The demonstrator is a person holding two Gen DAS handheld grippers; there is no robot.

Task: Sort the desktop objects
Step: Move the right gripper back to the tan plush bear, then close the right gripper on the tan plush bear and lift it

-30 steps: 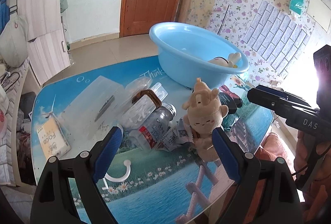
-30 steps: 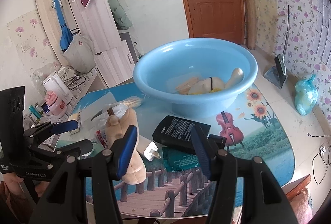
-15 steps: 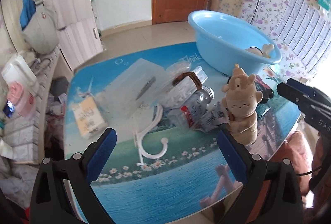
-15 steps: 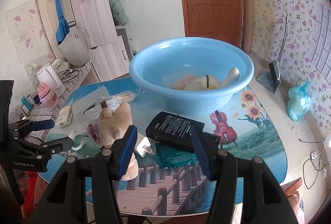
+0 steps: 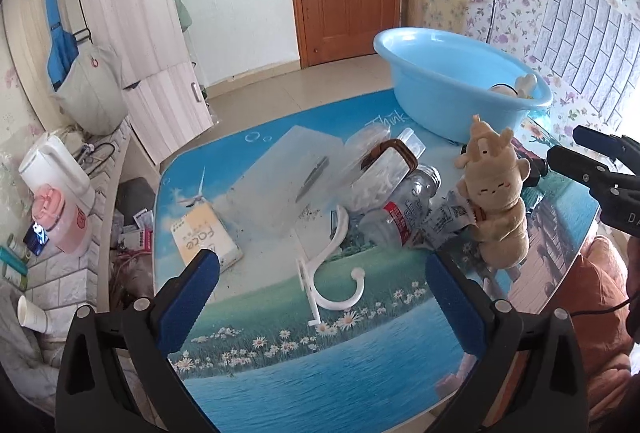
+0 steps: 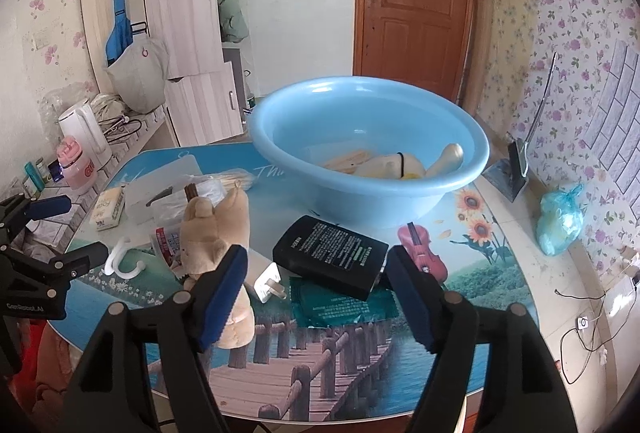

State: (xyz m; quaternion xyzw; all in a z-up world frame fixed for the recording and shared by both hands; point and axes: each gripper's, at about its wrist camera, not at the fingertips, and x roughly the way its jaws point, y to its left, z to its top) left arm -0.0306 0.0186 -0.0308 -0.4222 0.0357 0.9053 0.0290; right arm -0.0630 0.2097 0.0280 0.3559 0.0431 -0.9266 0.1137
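Tan plush toy [image 5: 496, 201] stands upright near blue basin [image 5: 440, 81] holding items.

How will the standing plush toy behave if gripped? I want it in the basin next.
The plush toy looks soft, so open fingers would probably sink in and it may flop. It stands upright on a narrow base, so a sideways nudge likely tips it. It seems light for its size.

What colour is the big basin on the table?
Light blue; the basin shows best in the right wrist view.
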